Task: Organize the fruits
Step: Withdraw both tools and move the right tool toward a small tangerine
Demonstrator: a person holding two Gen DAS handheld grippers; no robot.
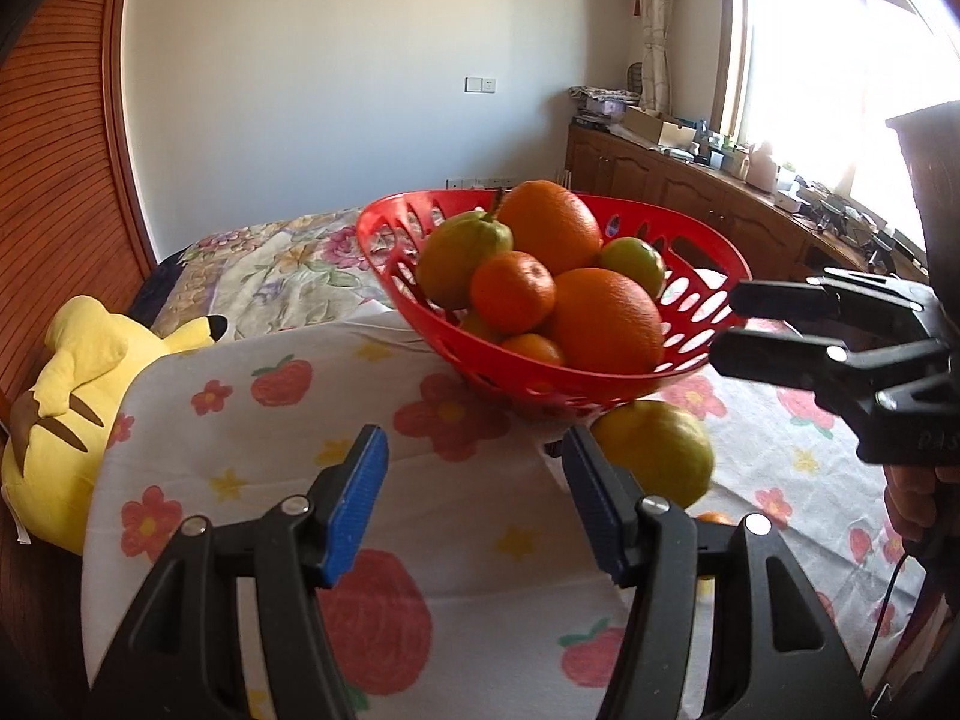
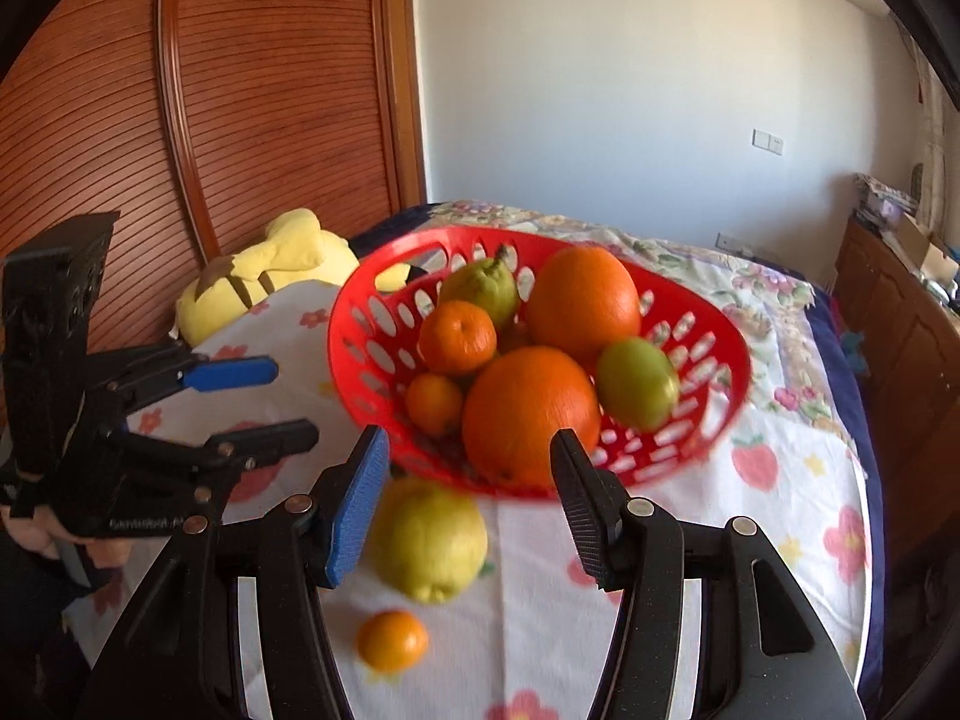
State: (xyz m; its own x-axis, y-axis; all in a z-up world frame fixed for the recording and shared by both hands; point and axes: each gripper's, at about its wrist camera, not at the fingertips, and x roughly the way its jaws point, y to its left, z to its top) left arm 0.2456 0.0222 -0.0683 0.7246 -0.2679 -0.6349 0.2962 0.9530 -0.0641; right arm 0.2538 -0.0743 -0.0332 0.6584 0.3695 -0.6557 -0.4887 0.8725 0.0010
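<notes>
Both tools spread, empty. Centre left tool on lemon beside basket; pinch gently.

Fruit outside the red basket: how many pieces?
2: a yellow-green citrus on the cloth just in front of the basket, and a small orange nearer the camera. The basket might hide others.

Home bedroom, bed, plush toy

Daylight floods from window at right — glare blows out panes. Fisheye bends wardrobe, dark vignette at corners. Right wrist view motion-blurred — red basket, fruit soft.
</notes>
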